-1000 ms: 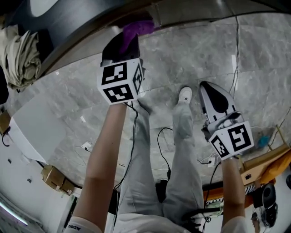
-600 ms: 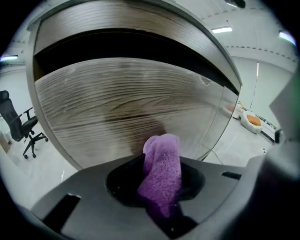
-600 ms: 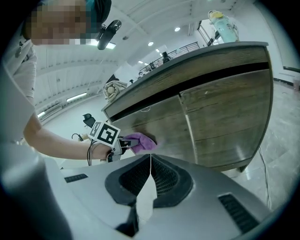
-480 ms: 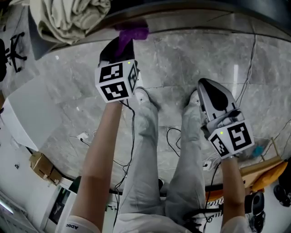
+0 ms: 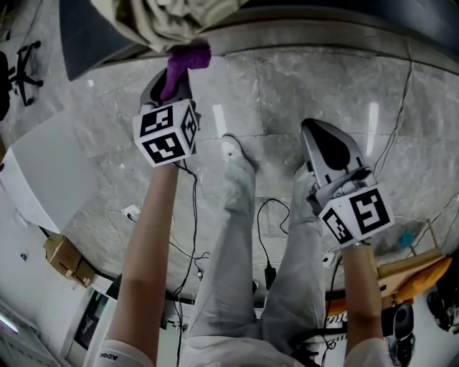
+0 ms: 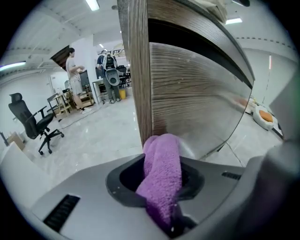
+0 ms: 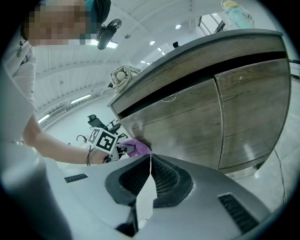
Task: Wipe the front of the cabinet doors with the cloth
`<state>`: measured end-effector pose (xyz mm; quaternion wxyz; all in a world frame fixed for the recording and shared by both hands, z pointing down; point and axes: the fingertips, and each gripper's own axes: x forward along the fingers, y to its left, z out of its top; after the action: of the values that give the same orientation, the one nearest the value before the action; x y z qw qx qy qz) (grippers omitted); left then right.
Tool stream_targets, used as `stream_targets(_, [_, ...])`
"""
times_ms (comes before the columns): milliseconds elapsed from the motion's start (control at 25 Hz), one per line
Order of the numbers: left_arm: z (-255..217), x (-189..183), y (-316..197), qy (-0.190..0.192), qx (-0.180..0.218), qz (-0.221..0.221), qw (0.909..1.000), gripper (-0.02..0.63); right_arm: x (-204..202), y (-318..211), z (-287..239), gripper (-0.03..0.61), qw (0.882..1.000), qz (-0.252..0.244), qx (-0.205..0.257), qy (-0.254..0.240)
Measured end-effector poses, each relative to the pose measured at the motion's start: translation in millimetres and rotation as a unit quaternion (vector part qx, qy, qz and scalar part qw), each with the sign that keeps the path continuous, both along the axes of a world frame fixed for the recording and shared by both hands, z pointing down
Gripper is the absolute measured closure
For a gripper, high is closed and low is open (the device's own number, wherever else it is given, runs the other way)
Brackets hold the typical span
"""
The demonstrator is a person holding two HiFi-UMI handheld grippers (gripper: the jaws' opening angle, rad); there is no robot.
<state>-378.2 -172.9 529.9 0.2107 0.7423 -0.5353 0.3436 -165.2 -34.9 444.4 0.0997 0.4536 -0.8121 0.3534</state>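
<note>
Your left gripper [image 6: 155, 165] is clamped on a purple cloth [image 6: 161, 173]. The cloth bulges up out of the jaws and covers their tips, so how deep the grip goes is hidden. The cloth's far end sits against the wood-grain cabinet [image 6: 197, 93] right at its left corner, where the side edge runs up as a brown strip. Just past the corner the door face curves off to the right, and its lower edge is cut off behind the gripper body.

From the right gripper view the same cloth [image 7: 137, 147] shows as a small purple patch pressed to the left door [image 7: 173, 126], near the cabinet's left end, with the left gripper's marker cube [image 7: 107, 139] just behind it. A thin seam splits that door from the right door [image 7: 253, 108], whose far side runs out of the round picture. A dark gap runs above both doors under the top.

Your right gripper [image 7: 150, 173] has its jaws together with nothing between them. It hangs well apart from the cabinet, over the grey marble floor [image 5: 287, 93].

In the head view the cabinet front is seen so steeply that the doors cannot be made out. Only the purple cloth [image 5: 185, 59] peeks out ahead of the left gripper [image 5: 172, 82]. A crumpled beige fabric bundle [image 5: 179, 18] lies on the cabinet top, cut off by the upper edge. The right gripper [image 5: 333, 154] points down beside your legs.

An office chair [image 6: 35, 124] stands off to the left, and far-off people [image 6: 72, 65] are too small to describe.
</note>
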Motion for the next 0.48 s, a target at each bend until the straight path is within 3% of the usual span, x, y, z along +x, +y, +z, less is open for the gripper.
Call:
stream_targets(200, [10.4, 51.2, 30.5, 0.021, -0.020, 0.013, 0.9995, 0.520, 28.3, 11.2, -3.9, 0.551, 1.000, -0.002, 0.003, -0.002])
stream_targets(480, [44.7, 205.6, 59.5, 0.048, -0.045, 0.094, 0.9934, 0.520, 131.7, 45.9, 14.8, 0.551, 0.999, 0.039, -0.022, 0.011])
